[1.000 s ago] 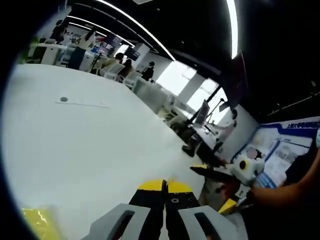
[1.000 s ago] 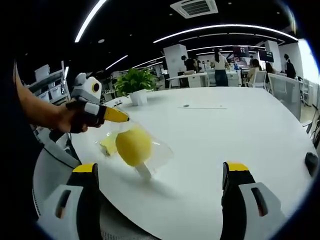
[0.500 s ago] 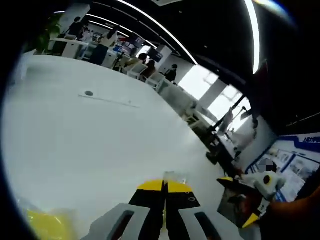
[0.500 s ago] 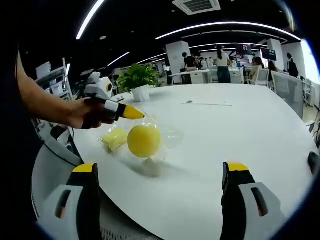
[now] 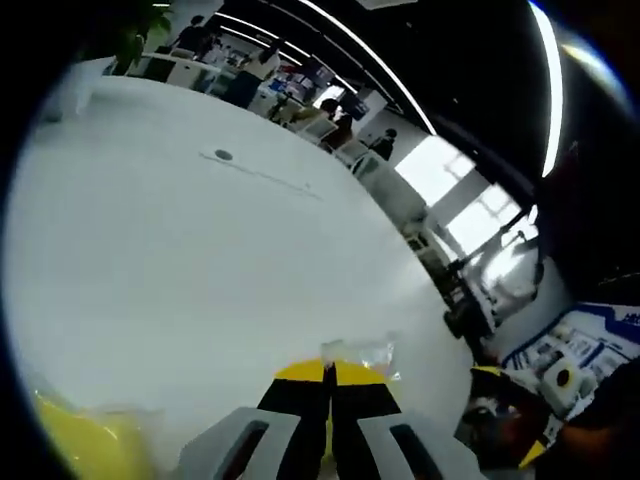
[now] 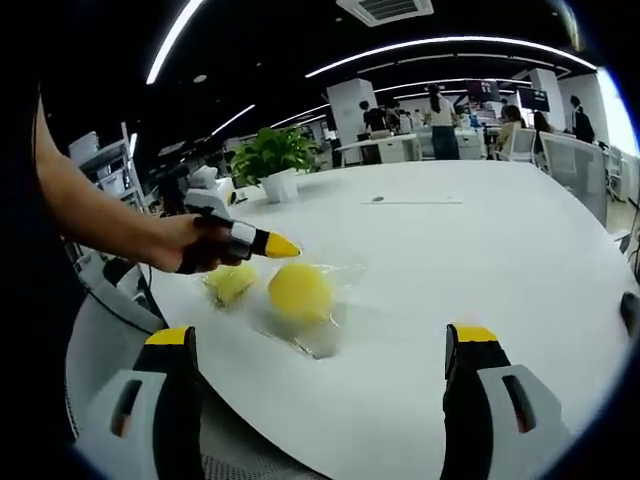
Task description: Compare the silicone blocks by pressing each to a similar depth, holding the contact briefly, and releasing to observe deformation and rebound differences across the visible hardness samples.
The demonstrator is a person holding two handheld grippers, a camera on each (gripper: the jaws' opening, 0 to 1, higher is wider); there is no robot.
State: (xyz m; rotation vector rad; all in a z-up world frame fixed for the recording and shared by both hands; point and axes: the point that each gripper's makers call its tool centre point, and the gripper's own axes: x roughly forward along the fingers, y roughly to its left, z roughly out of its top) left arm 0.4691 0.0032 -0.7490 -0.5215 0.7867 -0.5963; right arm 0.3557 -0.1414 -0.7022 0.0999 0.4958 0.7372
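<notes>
Right gripper view, far left of frame: a person's arm (image 6: 95, 225) reaches in, and its hand (image 6: 190, 243) holds the left gripper (image 6: 276, 246), yellow tips together, apparently pinching the edge of a clear plastic bag (image 6: 330, 300) just left of centre. Inside the bag sits a round yellow silicone block (image 6: 300, 293), resting on the white desk (image 6: 480, 260); a smaller yellow-green block (image 6: 230, 282) lies just beside it to the left, also in plastic as far as can be told. The pinch on the bag edge looks like a way to steady or reposition the sample so it stays put for pressing, a judgement only. At the bottom corners of the same view the right gripper (image 6: 320, 420) has its fingers (image 6: 468, 395) spread wide with nothing between them, hanging back from the samples, probably left free to do the press. Upper left of centre, a potted plant (image 6: 272, 160) stands at the far desk edge, well apart from the blocks. In the left gripper view, bottom left, a blurred yellow block (image 5: 85, 450) sits in plastic near the frame edge; bottom centre, the left gripper's own yellow tips meet, closed, with a scrap of clear plastic showing just above them, so the grip is on the bag. No press on either sample is under way yet.
</notes>
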